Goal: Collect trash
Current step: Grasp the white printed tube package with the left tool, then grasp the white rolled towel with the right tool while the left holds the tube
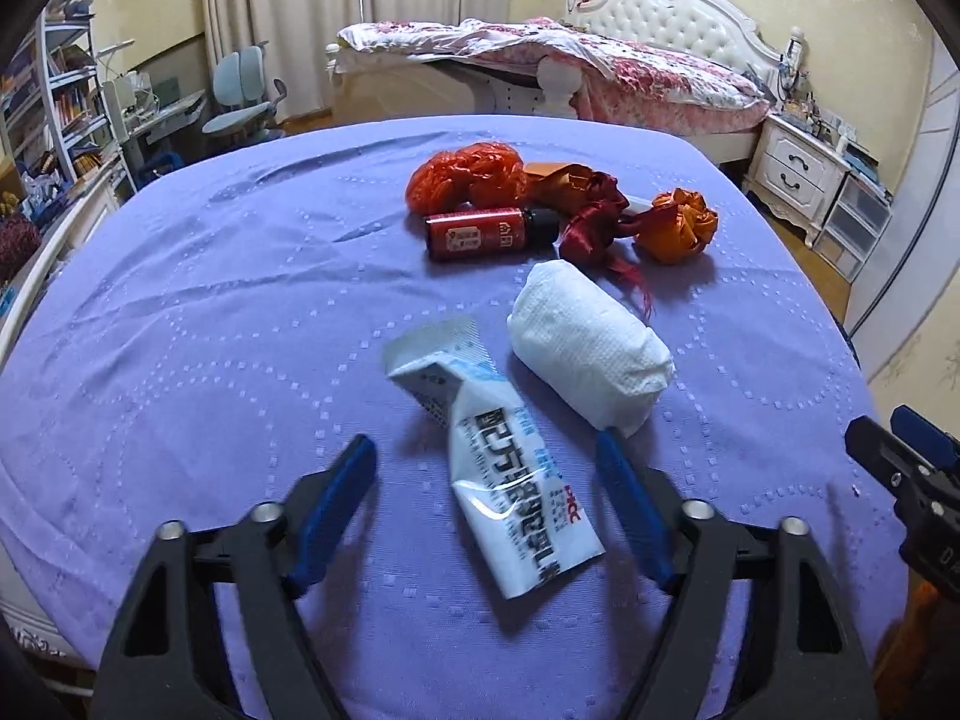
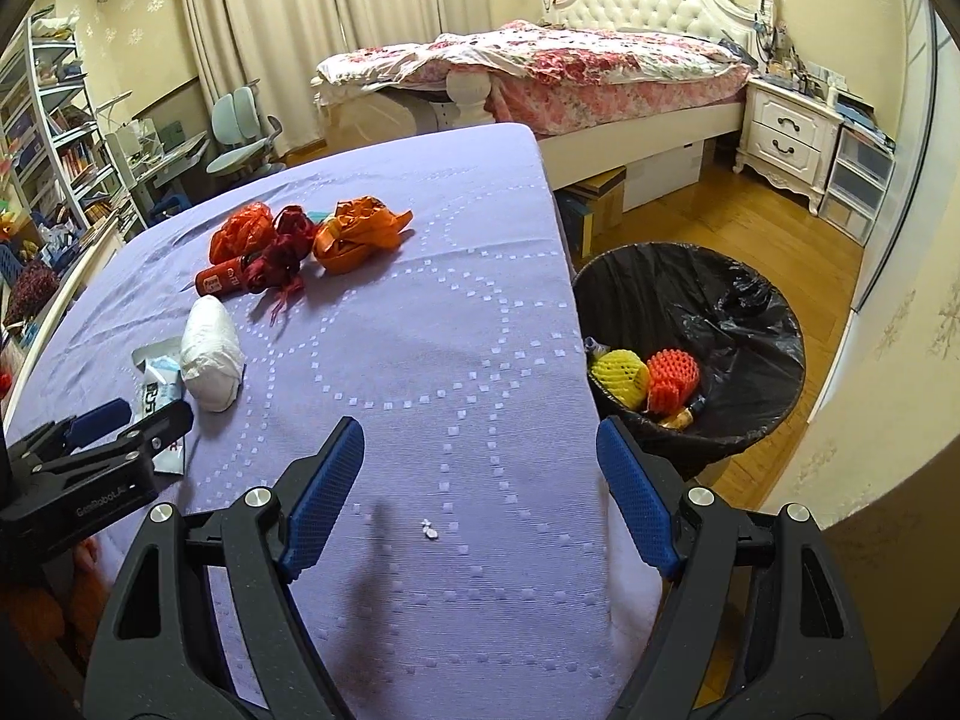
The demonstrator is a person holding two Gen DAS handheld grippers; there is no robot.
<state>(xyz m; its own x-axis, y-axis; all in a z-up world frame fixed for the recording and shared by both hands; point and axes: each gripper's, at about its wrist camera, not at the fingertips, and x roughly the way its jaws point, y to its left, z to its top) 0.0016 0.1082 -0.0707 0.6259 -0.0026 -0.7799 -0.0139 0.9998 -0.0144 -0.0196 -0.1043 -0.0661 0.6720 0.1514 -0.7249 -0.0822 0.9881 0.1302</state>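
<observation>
On the purple cloth (image 1: 210, 312) lies a white crumpled carton (image 1: 510, 480) between the open fingers of my left gripper (image 1: 486, 456), which is empty. Beyond it lie a white tissue wad (image 1: 588, 342), a red bottle (image 1: 480, 233), an orange-red plastic bag (image 1: 465, 174), a dark red ribbon (image 1: 591, 222) and an orange wrapper (image 1: 678, 225). My right gripper (image 2: 480, 444) is open and empty over the cloth's near right edge. The black-lined trash bin (image 2: 720, 312) stands on the floor to its right, holding yellow and orange foam nets (image 2: 648, 378).
A small white scrap (image 2: 429, 531) lies on the cloth by the right gripper. A bed (image 2: 570, 66), a nightstand (image 2: 786, 132), a desk chair (image 2: 240, 132) and bookshelves (image 2: 54, 138) surround the table. Wooden floor (image 2: 750, 222) lies around the bin.
</observation>
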